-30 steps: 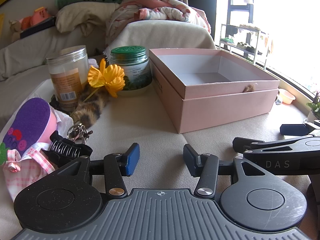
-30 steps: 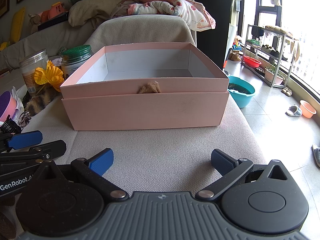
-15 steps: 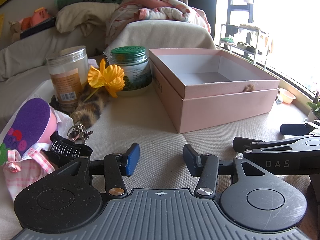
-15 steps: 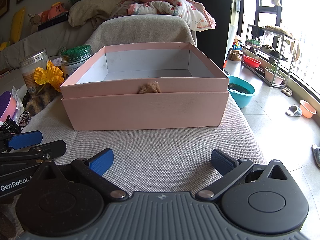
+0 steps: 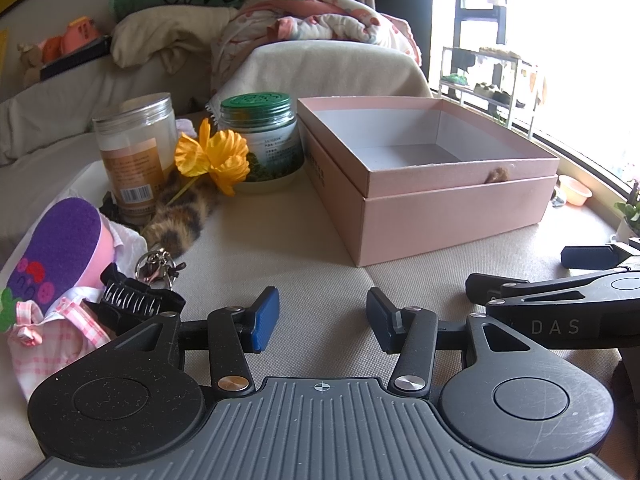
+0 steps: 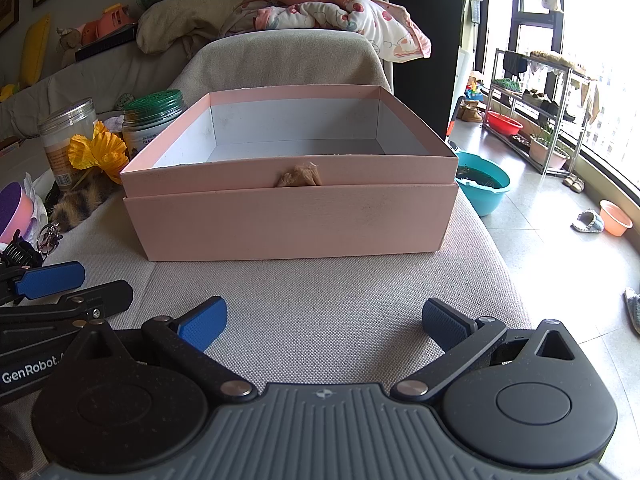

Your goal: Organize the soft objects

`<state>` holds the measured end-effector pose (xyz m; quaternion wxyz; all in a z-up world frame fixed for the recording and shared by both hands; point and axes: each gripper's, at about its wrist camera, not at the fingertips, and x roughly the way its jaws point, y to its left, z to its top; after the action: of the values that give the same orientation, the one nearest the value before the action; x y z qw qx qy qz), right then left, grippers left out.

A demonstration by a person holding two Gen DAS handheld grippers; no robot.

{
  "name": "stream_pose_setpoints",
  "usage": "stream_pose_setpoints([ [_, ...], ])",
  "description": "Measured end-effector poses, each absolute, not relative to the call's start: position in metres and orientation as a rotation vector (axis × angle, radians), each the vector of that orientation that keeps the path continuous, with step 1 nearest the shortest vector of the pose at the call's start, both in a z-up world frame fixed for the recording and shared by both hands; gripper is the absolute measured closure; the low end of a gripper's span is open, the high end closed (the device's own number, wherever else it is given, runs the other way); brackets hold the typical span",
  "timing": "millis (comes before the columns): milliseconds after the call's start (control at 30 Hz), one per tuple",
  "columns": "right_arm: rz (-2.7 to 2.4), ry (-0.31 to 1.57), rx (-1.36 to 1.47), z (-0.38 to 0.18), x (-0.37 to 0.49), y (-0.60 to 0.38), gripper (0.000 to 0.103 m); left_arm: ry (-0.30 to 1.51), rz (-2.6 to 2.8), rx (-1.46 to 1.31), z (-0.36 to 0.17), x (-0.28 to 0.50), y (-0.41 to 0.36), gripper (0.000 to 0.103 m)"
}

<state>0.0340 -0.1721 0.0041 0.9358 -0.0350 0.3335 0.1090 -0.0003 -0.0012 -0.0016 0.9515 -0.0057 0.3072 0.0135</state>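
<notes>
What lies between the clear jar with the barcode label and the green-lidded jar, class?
An orange-yellow fabric flower lies between the clear jar and the green-lidded jar, with a furry leopard-print keychain just in front. The left wrist view shows this best.

Matt pink cardboard box (image 6: 288,216), coarse woven beige cloth cover (image 6: 320,304), furry tail (image 5: 176,220)
</notes>
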Motion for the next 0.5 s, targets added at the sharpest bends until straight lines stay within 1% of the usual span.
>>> stream_pose_setpoints([
  [500, 0.225, 0.682, -0.070, 0.0035, 0.0333, -0.1734, 0.000, 0.624, 0.027, -0.011, -0.0004, -0.0003, -0.0009, 0.049],
])
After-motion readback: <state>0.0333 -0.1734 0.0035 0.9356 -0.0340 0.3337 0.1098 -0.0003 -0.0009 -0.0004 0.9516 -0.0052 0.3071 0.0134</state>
